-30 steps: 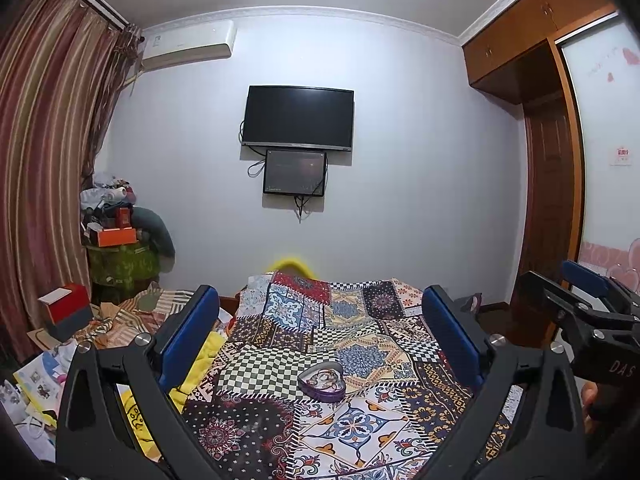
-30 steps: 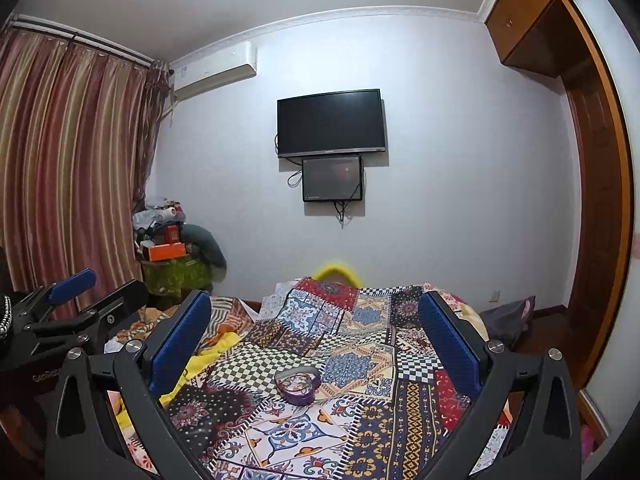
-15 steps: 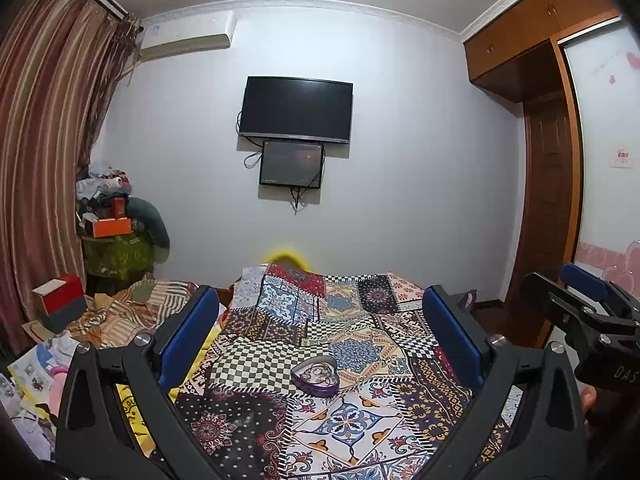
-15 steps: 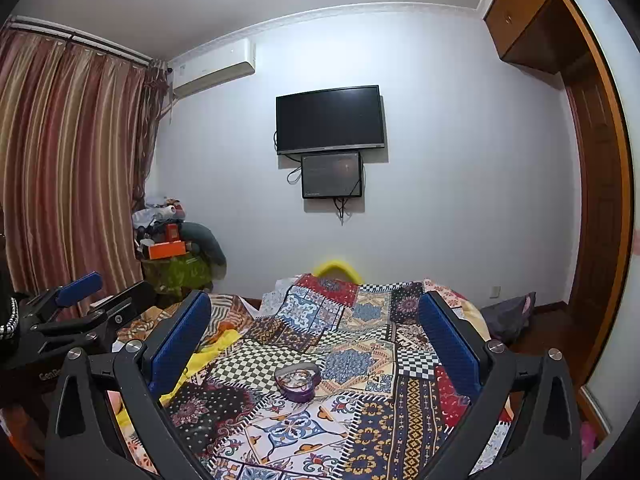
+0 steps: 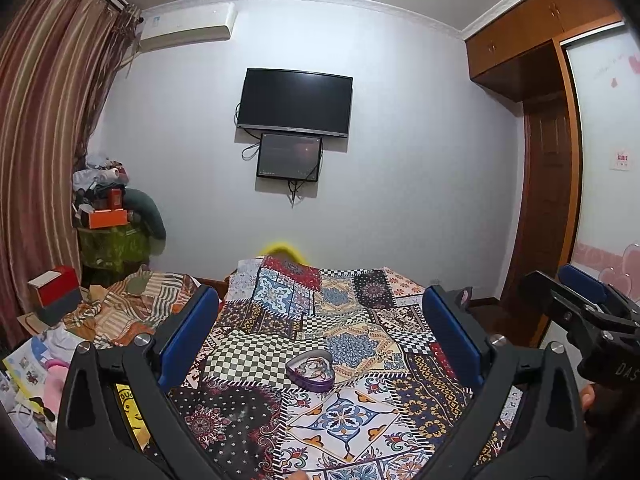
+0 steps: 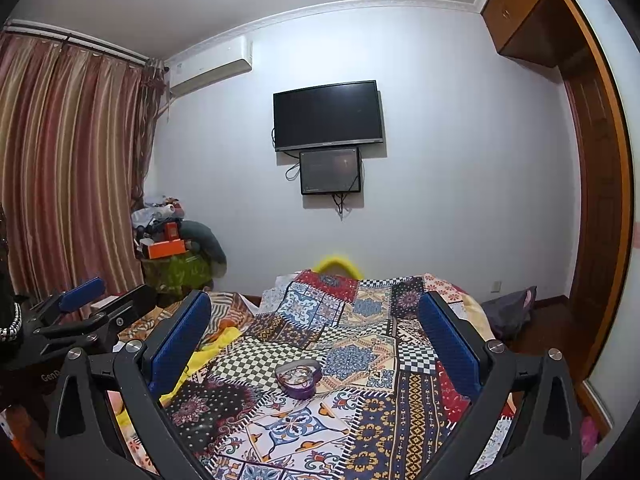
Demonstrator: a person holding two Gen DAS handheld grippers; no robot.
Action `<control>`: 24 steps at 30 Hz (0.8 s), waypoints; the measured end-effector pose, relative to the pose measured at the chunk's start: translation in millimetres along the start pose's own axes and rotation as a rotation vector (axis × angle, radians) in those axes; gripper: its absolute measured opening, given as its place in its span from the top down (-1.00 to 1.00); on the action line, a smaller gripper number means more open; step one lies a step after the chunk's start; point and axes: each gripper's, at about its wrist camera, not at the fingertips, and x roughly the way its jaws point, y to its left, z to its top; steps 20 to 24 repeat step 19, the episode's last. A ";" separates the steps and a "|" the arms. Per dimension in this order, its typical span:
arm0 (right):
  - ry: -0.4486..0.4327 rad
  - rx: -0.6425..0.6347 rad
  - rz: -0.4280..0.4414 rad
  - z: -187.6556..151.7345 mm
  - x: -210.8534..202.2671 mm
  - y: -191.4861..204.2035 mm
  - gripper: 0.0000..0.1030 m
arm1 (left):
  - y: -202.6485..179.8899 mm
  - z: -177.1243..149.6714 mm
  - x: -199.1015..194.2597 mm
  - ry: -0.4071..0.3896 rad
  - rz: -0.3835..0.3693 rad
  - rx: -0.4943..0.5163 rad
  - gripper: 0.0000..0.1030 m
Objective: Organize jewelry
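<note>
Both tools released, jaws wide, holding nothing: left tool (image 5: pixel 320 332), right tool (image 6: pixel 314 330). Heart box (image 5: pixel 310 370) with jewelry inside sits mid-bed on quilt (image 5: pixel 348 412), ahead of both, untouched. Risk: soft quilt gives under push, box tips, contents spill into busy pattern and get lost. Readable: "DAS" on right tool body, "Gen" on left; rest illegible.

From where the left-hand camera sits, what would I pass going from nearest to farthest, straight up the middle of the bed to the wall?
Left claw, open → purple heart-shaped jewelry box on the patchwork quilt → yellow object at the far end of the bed → small dark screen → wall-mounted TV.
</note>
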 end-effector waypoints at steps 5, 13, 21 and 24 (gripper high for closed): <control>0.004 0.003 -0.002 -0.9 0.6 -0.6 -0.99 | -0.2 -0.6 -0.5 -0.002 -0.005 -0.001 -0.98; 0.005 0.004 -0.005 -0.7 2.4 -1.6 -0.99 | -0.5 -3.0 1.0 -0.001 -0.006 0.002 -0.98; 0.015 0.011 -0.006 -3.9 6.1 -3.2 -0.99 | 1.3 -4.7 4.9 0.011 -0.016 -0.005 -0.98; 0.015 0.011 -0.006 -3.9 6.1 -3.2 -0.99 | 1.3 -4.7 4.9 0.011 -0.016 -0.005 -0.98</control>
